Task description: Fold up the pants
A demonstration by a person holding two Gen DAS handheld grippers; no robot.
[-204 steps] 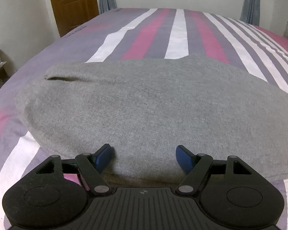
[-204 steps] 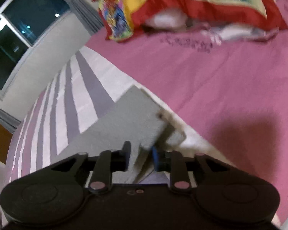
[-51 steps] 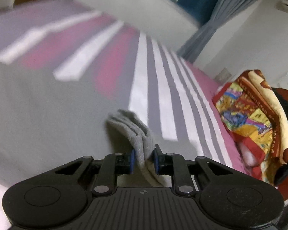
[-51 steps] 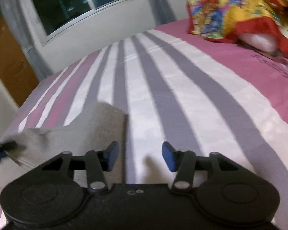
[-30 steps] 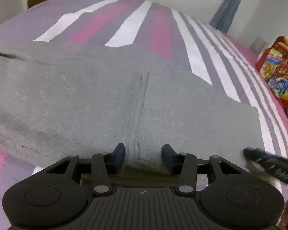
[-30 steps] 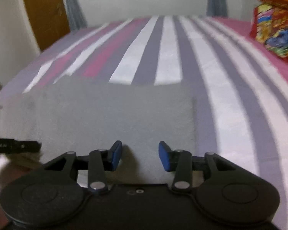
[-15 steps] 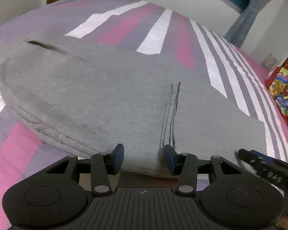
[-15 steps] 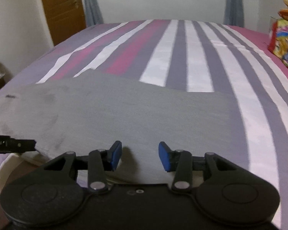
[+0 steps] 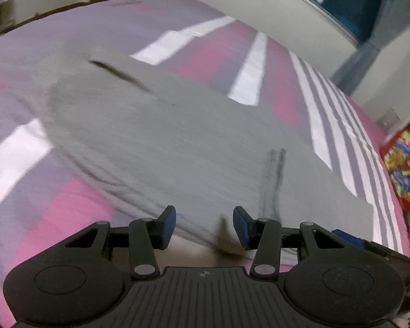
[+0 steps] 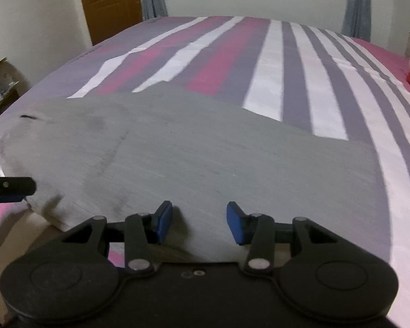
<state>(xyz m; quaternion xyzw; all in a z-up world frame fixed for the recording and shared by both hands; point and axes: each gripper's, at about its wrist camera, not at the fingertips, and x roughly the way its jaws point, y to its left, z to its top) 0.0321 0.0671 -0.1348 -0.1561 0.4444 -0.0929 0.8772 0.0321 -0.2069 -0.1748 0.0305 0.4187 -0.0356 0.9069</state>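
Left wrist view: I'm seeing the grey pants (image 9: pixel 177 142) lying flat on the striped bed (image 9: pixel 248 52), folded into a wide slab that fills most of the frame. A dark slit is showing near the far left corner and a pair of dark seam lines is running toward the near edge. The frame is blurring. The left gripper (image 9: pixel 204 225) is hovering at the near edge of the pants with its blue pads (image 9: pixel 168 225) spread wide, gripping nothing. The tip of the right gripper (image 9: pixel 350 239) is poking in at lower right.

Right wrist view: the pants (image 10: pixel 205 158) are lying flat, the right end cut square, the left end rounded and thicker. The right gripper (image 10: pixel 199 225) is sitting over the near edge, pads (image 10: pixel 235 225) wide apart, holding nothing; whether they're touching the cloth I can't tell. The left gripper (image 10: pixel 11 187) is showing at the left edge beside the thick end.
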